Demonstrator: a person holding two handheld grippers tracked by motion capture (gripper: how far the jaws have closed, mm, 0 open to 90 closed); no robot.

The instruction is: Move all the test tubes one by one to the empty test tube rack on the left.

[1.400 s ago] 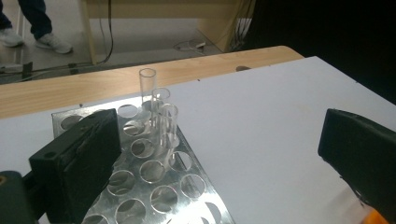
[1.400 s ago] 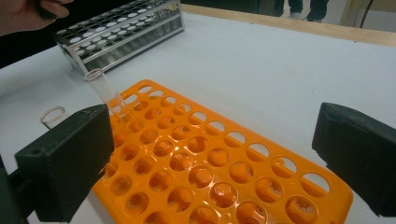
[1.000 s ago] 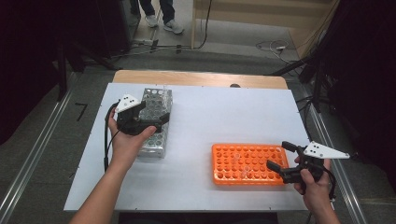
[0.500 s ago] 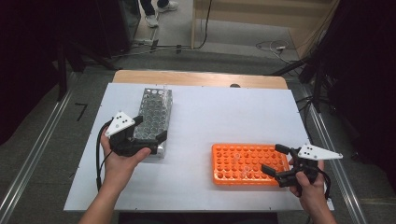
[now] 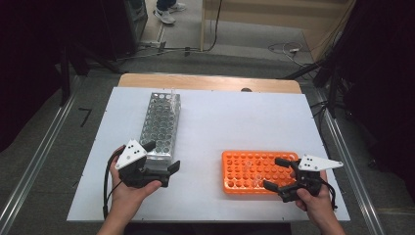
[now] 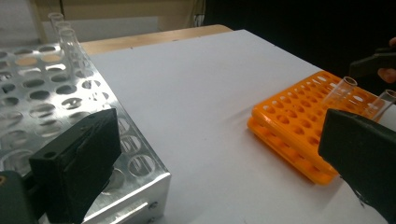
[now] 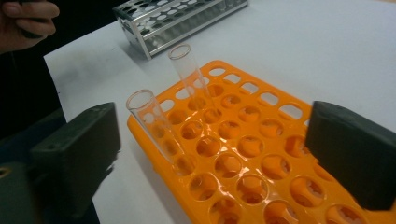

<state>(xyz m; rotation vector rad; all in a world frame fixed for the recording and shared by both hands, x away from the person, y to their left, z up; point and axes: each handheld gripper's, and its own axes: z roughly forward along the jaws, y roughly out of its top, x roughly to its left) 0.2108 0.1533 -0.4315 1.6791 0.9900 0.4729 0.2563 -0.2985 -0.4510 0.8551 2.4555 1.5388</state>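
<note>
High view: metal rack [image 5: 160, 125] by left tongs [image 5: 161, 159], orange rack [image 5: 254, 171] nr right tongs [image 5: 276, 174].

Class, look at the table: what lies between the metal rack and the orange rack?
Nothing: in the high view, only bare white tabletop separates the metal rack from the orange rack; the left gripper view agrees.

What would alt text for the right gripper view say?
Two clear tubes lean in holes of an orange rack, framed by the right gripper with its two black jaws wide open. Behind on the white table sits a metal rack.
</note>
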